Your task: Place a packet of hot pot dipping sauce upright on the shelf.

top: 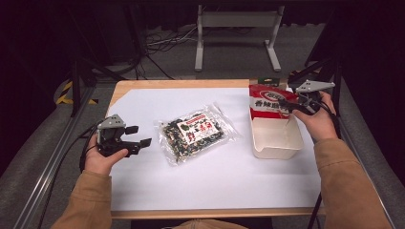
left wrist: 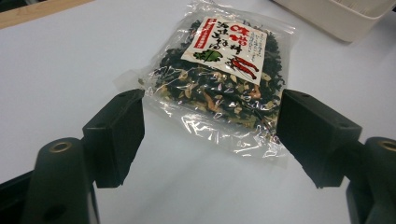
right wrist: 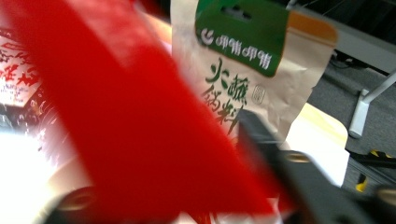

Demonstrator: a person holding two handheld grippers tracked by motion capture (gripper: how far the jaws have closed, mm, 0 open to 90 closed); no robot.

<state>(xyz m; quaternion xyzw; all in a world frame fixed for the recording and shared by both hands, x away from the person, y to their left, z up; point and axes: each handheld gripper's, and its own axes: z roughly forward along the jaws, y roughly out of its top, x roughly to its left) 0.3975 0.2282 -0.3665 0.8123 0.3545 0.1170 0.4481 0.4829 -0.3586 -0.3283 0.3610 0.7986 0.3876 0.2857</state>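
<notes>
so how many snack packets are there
3: a clear packet lying flat mid-table, a red packet standing in the white tub, and a green-topped packet behind the red one. More could be hidden behind them.

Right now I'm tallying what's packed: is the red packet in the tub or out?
In: the red packet stands upright inside the white tub.

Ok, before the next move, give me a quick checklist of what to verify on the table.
1. Left tool jaws open: ok.
2. Clear plastic bag of dark dried mix lying flat, untouched, just ahead of the left tool: ok.
3. Red foil packet standing inside the white plastic bin: ok.
4. Right tool clear of the red foil packet: cannot tell; the packet sits between its jaws, blurred.
5. Room in the bin's near half: ok, it looks bare.
</notes>
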